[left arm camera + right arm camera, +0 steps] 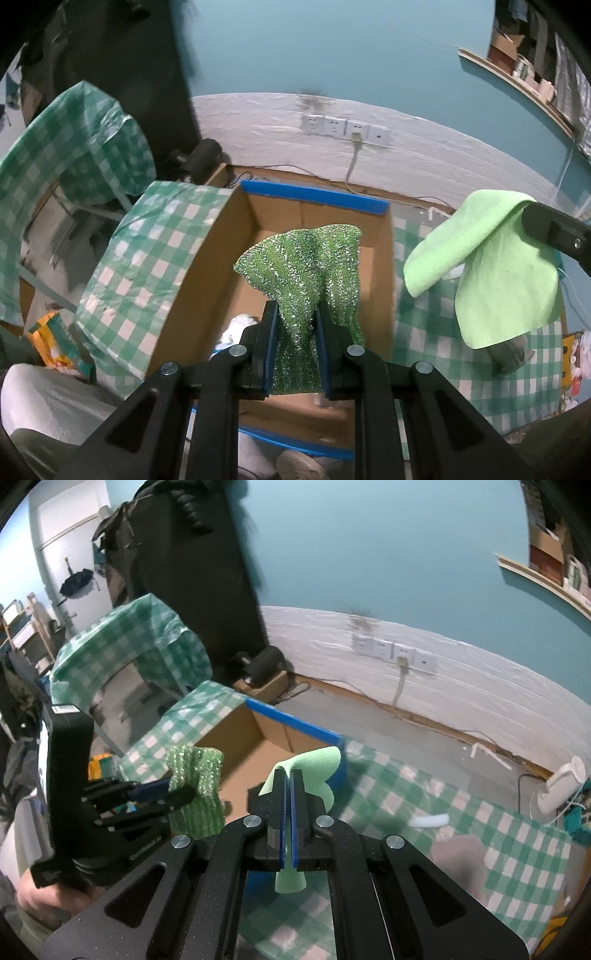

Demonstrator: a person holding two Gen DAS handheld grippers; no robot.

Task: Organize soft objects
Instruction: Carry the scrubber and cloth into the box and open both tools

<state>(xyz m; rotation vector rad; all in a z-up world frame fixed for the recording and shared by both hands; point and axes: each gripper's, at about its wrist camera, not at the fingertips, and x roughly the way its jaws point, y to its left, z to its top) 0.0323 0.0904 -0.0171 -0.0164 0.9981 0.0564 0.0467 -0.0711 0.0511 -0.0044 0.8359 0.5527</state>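
My left gripper (295,306) is shut on a glittery green scrubbing cloth (306,266), which fans out above an open cardboard box (384,295) with blue-taped rims. Something white (240,326) lies in the box bottom. In the right wrist view the same left gripper (177,792) holds that glittery cloth (197,790) at the left, a hand beneath it. My right gripper (288,771) is shut on a plain light-green cloth (314,768), held in the air beside the box (251,738). The left wrist view shows this light-green cloth (495,273) draped from the right gripper's finger (546,225).
A green-and-white checked cover (461,830) lies over the table; a grey soft object (458,853) and a white strip (432,819) rest on it. Another checked-covered surface (74,140) stands at left. A white wall with sockets (343,127) is behind, a white fan (557,790) at right.
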